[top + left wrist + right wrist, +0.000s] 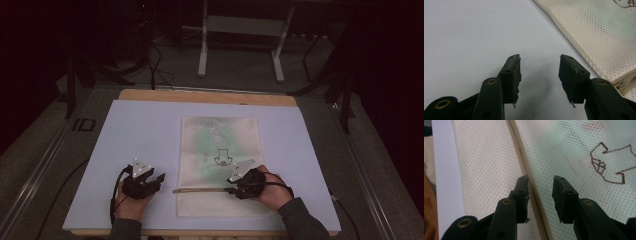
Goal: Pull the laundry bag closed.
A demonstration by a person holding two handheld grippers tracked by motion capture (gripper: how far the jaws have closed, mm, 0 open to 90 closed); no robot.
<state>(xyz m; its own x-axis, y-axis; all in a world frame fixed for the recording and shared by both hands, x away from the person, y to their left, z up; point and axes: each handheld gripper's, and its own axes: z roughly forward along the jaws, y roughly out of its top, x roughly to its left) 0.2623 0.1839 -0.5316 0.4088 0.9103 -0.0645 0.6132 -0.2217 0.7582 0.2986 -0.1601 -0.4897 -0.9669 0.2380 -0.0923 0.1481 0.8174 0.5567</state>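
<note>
A cream mesh bag (220, 150) lies flat on the pale mat (140, 130), with something green inside and a brown stitched figure (610, 162) on it. Its zipper (200, 190) runs across the near end. My right gripper (231, 190) hovers over the zipper's right part. In the right gripper view its jaws (540, 180) stand apart, and the zipper band (520, 150) passes between them, close to the left jaw, without being pinched. My left gripper (159, 179) rests on the mat just left of the bag, open (539, 62), with nothing between its fingers.
The mat covers a wooden table (210, 96). In the left gripper view the bag's edge (599, 32) and zipper end (626, 81) lie to the right. Metal frame legs (202, 55) and cables stand on the floor beyond the table.
</note>
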